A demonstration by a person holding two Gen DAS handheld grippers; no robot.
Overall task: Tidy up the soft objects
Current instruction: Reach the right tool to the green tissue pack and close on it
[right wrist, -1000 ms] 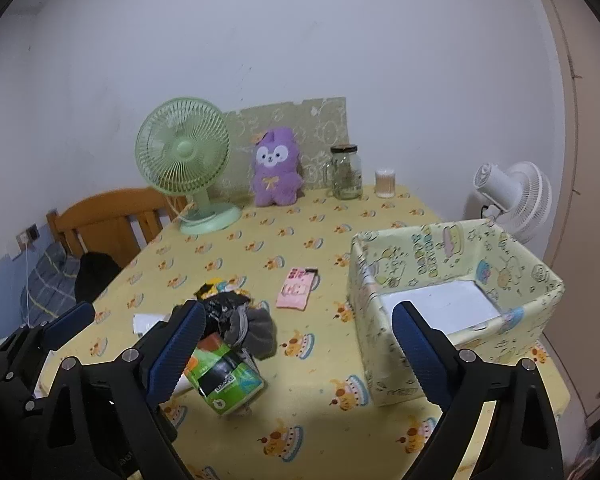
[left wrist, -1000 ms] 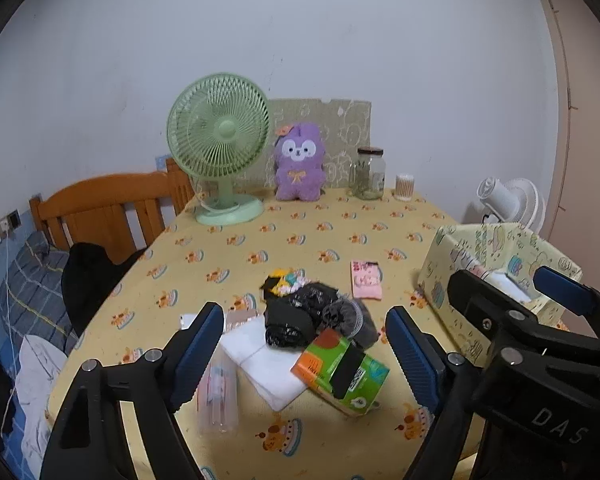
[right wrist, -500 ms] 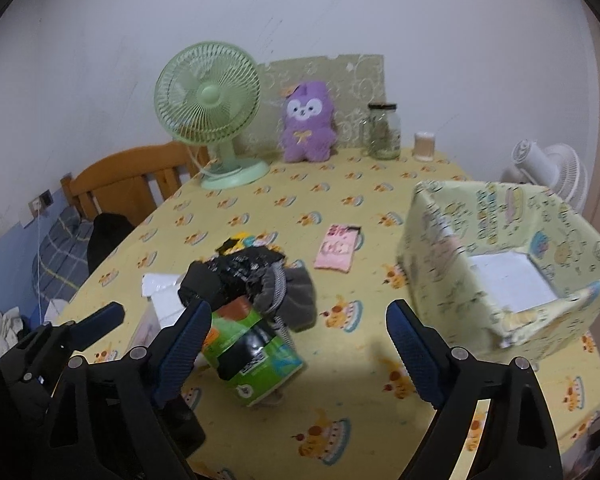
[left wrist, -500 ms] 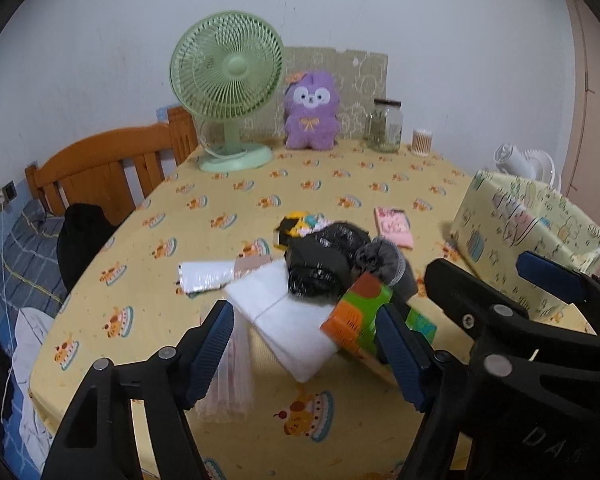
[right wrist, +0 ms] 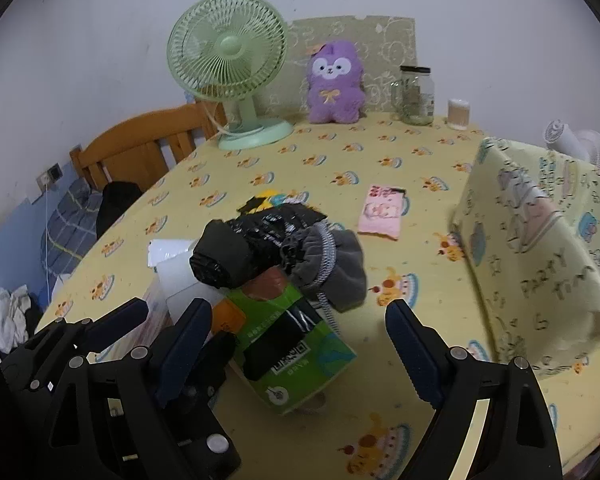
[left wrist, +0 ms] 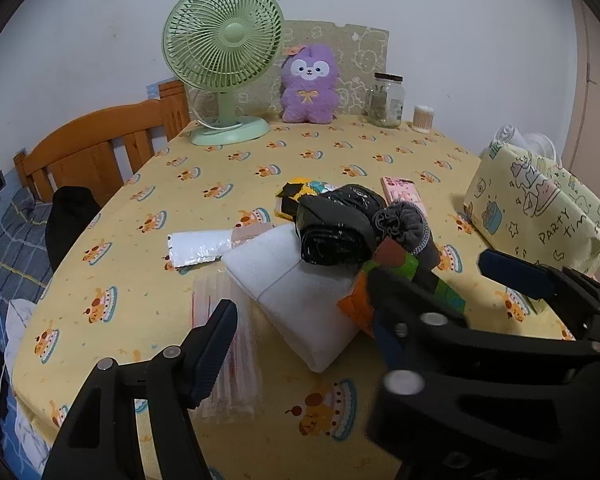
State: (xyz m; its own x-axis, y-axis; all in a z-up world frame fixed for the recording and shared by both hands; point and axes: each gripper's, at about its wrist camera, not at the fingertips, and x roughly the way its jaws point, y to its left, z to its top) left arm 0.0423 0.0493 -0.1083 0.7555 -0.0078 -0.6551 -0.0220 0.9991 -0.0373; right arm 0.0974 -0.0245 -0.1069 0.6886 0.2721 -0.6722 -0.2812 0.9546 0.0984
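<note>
A heap of soft things lies mid-table: a black rolled bag (left wrist: 336, 228) (right wrist: 236, 252), a grey sock (left wrist: 404, 224) (right wrist: 336, 268), a green and orange tissue pack (right wrist: 300, 340) and a white folded pad (left wrist: 296, 292). A pink packet (left wrist: 400, 192) (right wrist: 382, 210) lies apart behind the heap. My left gripper (left wrist: 300, 316) hovers low over the white pad with its jaws closing; the pads do not touch it. My right gripper (right wrist: 298, 312) stands open astride the tissue pack without touching it. The patterned box (left wrist: 540, 208) (right wrist: 540, 248) stands to the right.
At the back stand a green fan (left wrist: 224, 60), a purple plush (left wrist: 308, 84), a glass jar (left wrist: 388, 100) and a swab tub (left wrist: 423, 118). A clear bag pack (left wrist: 200, 246) and a clear packet (left wrist: 228, 360) lie left of the heap. A wooden chair (left wrist: 100, 152) stands left.
Both grippers have sunk and come closer to the heap, tilting further down. The left jaws have narrowed a little. Nothing on the table has moved.
</note>
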